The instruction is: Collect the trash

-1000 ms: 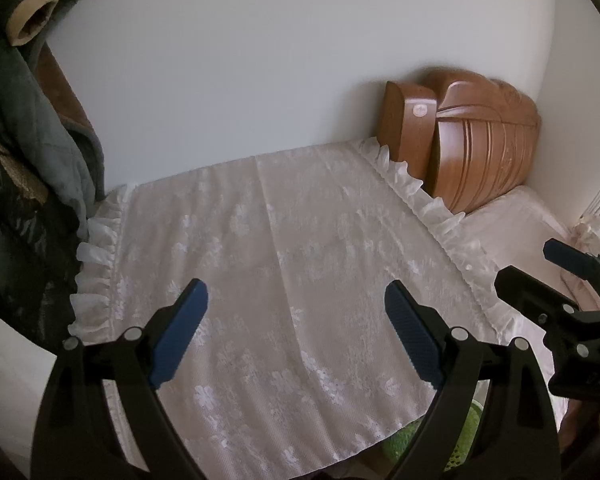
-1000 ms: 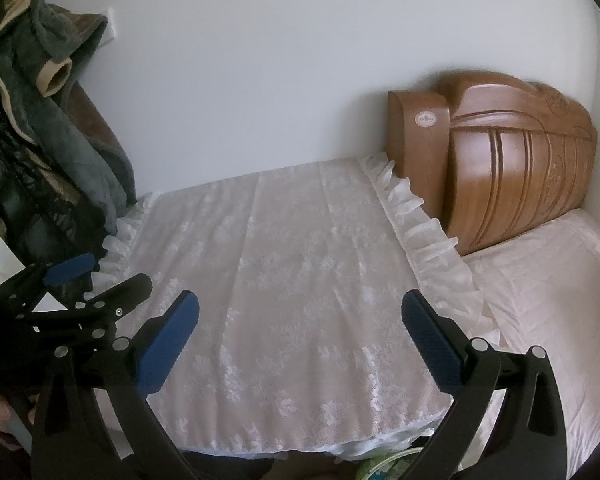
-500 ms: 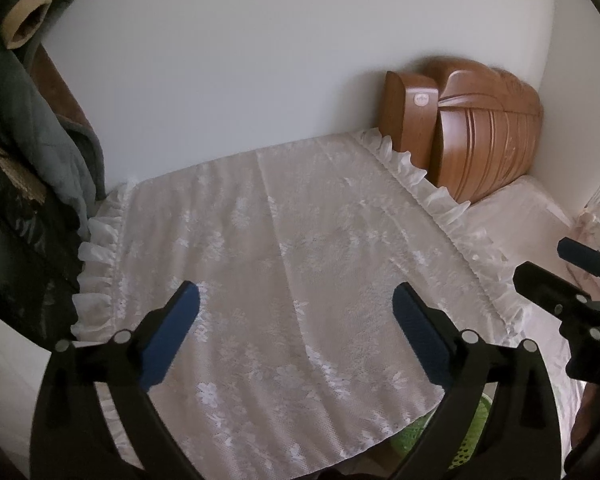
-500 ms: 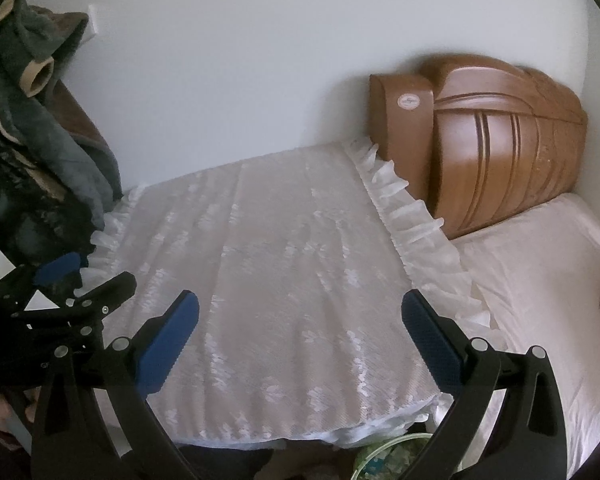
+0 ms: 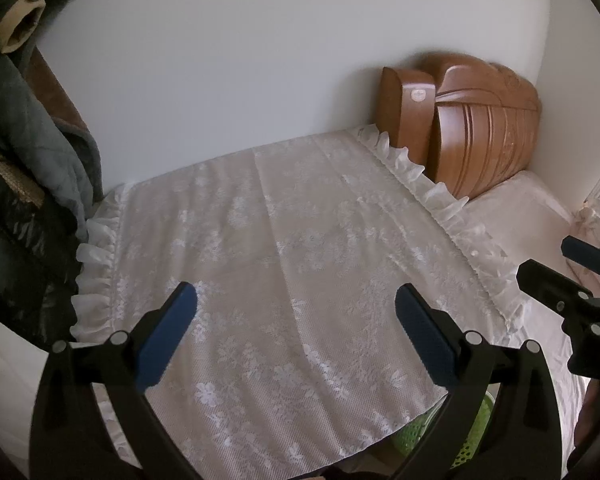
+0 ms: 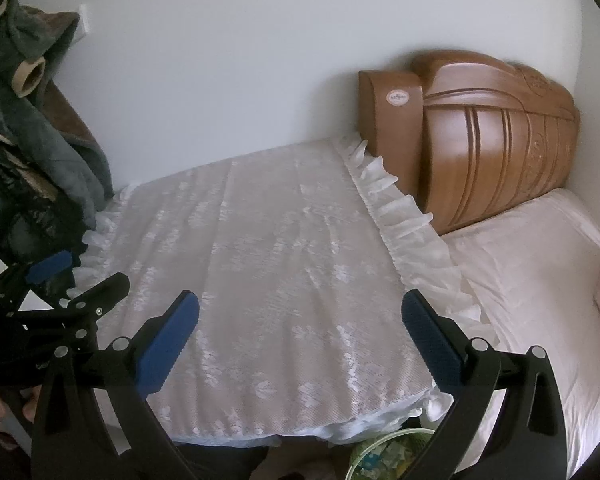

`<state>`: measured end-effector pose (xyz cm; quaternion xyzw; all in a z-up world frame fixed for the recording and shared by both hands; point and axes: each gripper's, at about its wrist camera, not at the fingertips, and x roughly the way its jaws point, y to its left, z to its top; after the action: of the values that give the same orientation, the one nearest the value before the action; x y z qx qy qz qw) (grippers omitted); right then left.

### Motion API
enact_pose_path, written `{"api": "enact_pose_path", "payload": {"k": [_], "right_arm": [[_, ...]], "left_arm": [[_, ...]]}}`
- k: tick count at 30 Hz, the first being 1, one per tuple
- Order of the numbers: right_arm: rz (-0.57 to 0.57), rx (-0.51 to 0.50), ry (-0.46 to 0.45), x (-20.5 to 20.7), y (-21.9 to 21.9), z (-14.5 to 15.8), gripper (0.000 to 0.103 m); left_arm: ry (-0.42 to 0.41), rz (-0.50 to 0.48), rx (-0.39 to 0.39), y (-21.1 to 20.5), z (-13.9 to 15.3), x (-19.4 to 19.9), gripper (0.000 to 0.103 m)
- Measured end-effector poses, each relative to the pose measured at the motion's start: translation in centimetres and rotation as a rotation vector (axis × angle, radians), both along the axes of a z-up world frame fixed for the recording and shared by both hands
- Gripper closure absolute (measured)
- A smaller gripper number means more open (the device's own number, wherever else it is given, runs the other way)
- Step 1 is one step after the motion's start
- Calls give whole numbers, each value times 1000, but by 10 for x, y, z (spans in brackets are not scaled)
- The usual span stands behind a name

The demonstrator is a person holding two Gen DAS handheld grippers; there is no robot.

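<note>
My left gripper (image 5: pixel 296 332) is open and empty, held above a surface covered by a white lace cloth (image 5: pixel 284 264). My right gripper (image 6: pixel 300 336) is also open and empty over the same cloth (image 6: pixel 276 264). A green mesh basket (image 5: pixel 476 428) shows below the cloth's front edge, partly hidden by my left gripper's right finger. In the right wrist view the basket (image 6: pixel 384 452) holds scraps of paper-like trash. Each gripper shows at the edge of the other's view: the right one (image 5: pixel 580 280) and the left one (image 6: pixel 60 280). No loose trash shows on the cloth.
A carved wooden headboard (image 6: pixel 480 140) stands at the back right, with a pale pink pillow and bed (image 6: pixel 532 280) below it. Dark clothes and a grey blanket (image 5: pixel 28 152) hang at the left. A plain white wall (image 5: pixel 260 60) runs behind.
Both grippers have drawn back and lifted slightly, so the cloth and headboard sit farther off and the basket shows more. Both stay open.
</note>
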<state>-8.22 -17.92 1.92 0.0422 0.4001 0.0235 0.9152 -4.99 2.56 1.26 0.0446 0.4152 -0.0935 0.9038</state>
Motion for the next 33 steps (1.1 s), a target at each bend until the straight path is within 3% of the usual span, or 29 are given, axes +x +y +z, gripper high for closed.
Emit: {"api": "enact_pose_path", "payload": {"k": [33], "right_arm": [[3, -3, 10, -3, 1, -4, 2]], "left_arm": [[18, 10, -15, 6, -2, -1, 8]]}}
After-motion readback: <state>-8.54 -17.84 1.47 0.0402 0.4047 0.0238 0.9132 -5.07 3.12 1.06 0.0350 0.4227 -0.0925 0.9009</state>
